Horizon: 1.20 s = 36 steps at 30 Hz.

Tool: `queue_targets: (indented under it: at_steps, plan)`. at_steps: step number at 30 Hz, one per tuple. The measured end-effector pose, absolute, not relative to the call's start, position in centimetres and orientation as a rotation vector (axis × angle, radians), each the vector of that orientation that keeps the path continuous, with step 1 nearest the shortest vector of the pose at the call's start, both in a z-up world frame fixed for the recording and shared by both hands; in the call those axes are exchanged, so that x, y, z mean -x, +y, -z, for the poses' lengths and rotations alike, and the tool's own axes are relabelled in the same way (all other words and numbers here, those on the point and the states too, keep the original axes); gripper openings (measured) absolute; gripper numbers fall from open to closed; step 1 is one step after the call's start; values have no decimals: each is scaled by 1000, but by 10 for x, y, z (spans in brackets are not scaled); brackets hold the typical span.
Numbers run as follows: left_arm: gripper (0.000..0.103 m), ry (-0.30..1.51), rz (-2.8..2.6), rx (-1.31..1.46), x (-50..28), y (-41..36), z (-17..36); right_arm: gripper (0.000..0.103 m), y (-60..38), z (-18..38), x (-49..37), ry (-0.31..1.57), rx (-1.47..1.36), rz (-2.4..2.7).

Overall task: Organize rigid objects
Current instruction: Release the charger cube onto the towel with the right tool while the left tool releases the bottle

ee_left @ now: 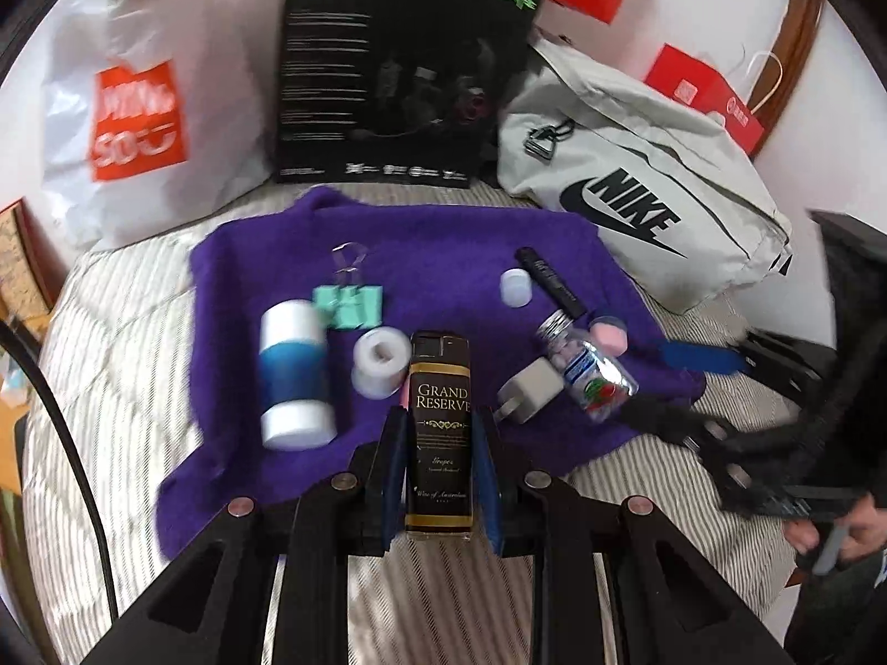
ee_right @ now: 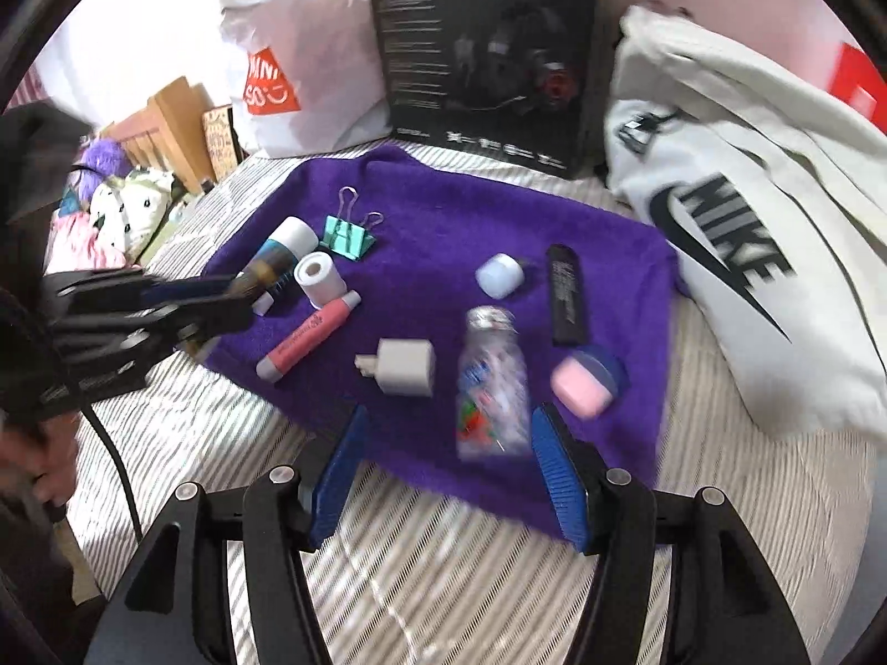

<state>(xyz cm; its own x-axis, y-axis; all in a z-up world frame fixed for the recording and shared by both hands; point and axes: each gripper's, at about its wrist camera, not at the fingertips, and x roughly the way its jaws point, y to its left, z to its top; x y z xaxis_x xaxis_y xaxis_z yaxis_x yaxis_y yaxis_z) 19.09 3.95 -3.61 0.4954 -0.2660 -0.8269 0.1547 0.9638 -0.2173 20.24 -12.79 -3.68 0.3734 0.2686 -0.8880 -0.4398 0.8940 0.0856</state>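
The black and gold box marked "Grand Reserve" [ee_left: 439, 432] sits clamped between the two blue pads of the left hand-held gripper [ee_left: 439, 476], at the near edge of the purple towel [ee_left: 454, 238], which is spread on a striped bed [ee_left: 100, 360]. Just left of the box on the towel stand a small white tape roll [ee_left: 379, 361] and a white bottle with a blue band [ee_left: 294, 374]; a mint green binder clip [ee_left: 350, 305] lies behind them. To the box's right a white plug adapter [ee_left: 529, 390] touches a clear bottle of pink pills [ee_left: 590, 371] lying on its side, with a pink round case [ee_left: 607, 332] beside it, a black tube [ee_left: 549, 280] further back and a small white cap [ee_left: 515, 287] next to that tube. From the right wrist view a pink marker [ee_right: 307, 341] lies near the tape roll. The right hand-held gripper [ee_right: 449, 471] is spread wide and holds nothing, its blue fingers [ee_right: 557, 476] on either side of the pill bottle's near end; contact cannot be judged through the blur. At the back lean a white shopping bag [ee_left: 138, 111], a black headset box [ee_left: 388, 72] and a pale Nike bag [ee_left: 637, 194]
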Motion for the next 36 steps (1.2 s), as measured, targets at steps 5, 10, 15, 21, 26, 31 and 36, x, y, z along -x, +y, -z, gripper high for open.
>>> queue_targets:
  at_steps: [5, 10, 15, 21, 26, 31, 36]
  plan:
    - [23, 1069, 269, 124, -212, 19, 59, 61, -157, 37, -183, 1110, 145, -427]
    - [23, 1113, 253, 73, -224, 7, 74, 61, -179, 42, -173, 1129, 85, -404]
    - [23, 1132, 228, 18, -236, -2, 80, 61, -189, 45, -166, 1136, 54, -397]
    - [23, 1163, 221, -42, -248, -13, 86, 61, -204, 42, -167, 1122, 58, -361]
    - [23, 1172, 218, -57, -249, -14, 85, 61, -211, 44, -166, 1128, 35, -352]
    - [23, 1170, 212, -88, -248, -17, 87, 61, -212, 46, -162, 1135, 31, -359]
    - [32, 1184, 230, -78, -242, -15, 86, 61, -216, 43, -157, 1129, 20, -345]
